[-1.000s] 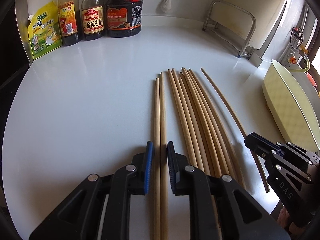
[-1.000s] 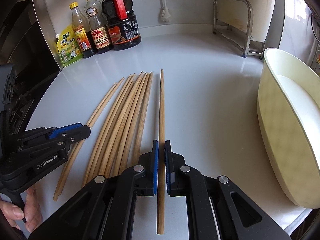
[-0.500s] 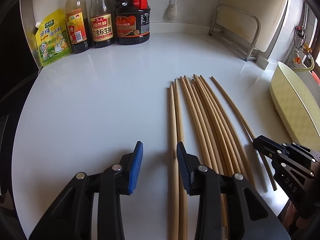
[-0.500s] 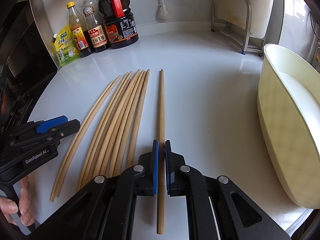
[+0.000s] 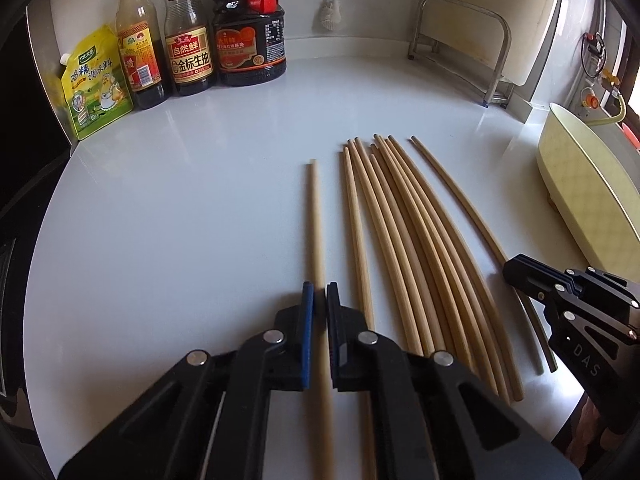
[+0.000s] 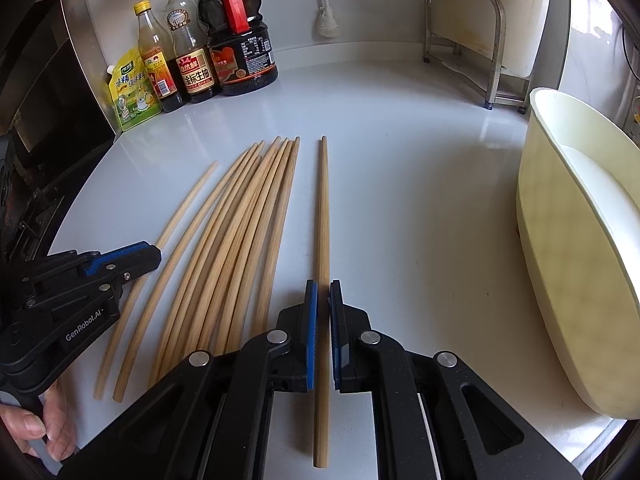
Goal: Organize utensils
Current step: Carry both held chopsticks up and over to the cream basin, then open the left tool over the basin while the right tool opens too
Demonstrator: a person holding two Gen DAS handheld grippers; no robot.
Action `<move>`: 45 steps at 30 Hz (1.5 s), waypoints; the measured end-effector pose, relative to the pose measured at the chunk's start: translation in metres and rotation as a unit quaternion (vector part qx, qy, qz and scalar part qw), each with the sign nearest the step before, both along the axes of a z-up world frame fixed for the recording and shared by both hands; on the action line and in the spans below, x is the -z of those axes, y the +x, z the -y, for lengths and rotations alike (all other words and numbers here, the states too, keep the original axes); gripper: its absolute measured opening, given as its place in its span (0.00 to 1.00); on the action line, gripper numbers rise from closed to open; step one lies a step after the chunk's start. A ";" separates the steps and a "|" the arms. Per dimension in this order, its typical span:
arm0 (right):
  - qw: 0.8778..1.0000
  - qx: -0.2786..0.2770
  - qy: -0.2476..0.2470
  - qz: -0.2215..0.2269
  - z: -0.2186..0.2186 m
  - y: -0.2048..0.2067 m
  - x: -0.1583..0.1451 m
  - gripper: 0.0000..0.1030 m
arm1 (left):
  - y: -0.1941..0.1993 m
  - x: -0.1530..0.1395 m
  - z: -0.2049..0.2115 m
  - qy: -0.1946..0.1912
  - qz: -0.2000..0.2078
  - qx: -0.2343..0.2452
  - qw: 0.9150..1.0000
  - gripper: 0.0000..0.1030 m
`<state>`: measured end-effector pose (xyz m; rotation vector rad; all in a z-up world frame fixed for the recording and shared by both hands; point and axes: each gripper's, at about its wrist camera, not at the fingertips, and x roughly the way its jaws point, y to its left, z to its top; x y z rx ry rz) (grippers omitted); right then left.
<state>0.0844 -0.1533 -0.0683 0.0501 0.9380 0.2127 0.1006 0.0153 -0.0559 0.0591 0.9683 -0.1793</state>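
- Along the table's [image 5: 160, 240] left rear edge stand a yellow pouch [image 5: 94, 88] and sauce bottles [image 5: 188, 36], well apart from our work.
- Our left hand-held gripper [image 5: 319, 300] pinches one chopstick [image 5: 315, 216], lying apart to the left of the bundle, its long axis running away from us toward the bottles; we judge we are separating it into a pair.
- Between the grippers lies the bundle of chopsticks [image 6: 240, 232], lengthwise on the table, fanned slightly.
- Our right hand-held gripper [image 6: 323, 300] is pressed onto another single chopstick [image 6: 323, 208], parallel, just right of the bundle.
- Farthest right sits the pale basin [image 6: 568, 264], probably the destination.
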 end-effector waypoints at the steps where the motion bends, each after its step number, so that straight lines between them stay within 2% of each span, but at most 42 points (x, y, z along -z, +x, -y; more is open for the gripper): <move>1: 1.000 0.000 0.000 0.001 0.000 0.000 0.000 0.06 | 0.000 0.000 0.000 -0.003 -0.001 0.000 1.000 0.07; 8: 1.000 -0.001 0.013 0.011 0.002 -0.004 -0.009 0.06 | -0.001 -0.012 -0.008 -0.027 0.002 -0.010 1.000 0.07; 15: 0.998 -0.003 0.034 0.045 0.010 -0.016 -0.041 0.06 | -0.002 -0.048 0.005 -0.049 0.026 0.009 0.998 0.07; 23: 0.990 0.060 0.043 0.116 0.078 -0.036 -0.102 0.06 | 0.000 -0.092 0.069 -0.080 0.055 0.077 0.992 0.07; 27: 0.985 0.107 0.040 0.132 0.125 -0.040 -0.115 0.06 | 0.005 -0.109 0.114 -0.102 0.056 0.119 0.986 0.07; 34: 0.977 0.170 0.041 0.120 0.195 -0.045 -0.112 0.06 | 0.015 -0.128 0.193 -0.128 0.043 0.179 0.975 0.07; 37: 0.975 0.194 0.049 0.099 0.220 -0.044 -0.103 0.06 | 0.024 -0.133 0.224 -0.123 0.040 0.198 0.972 0.07; 45: 0.972 0.223 0.058 0.041 0.249 -0.034 -0.068 0.06 | 0.054 -0.103 0.292 -0.085 0.005 0.215 0.973 0.07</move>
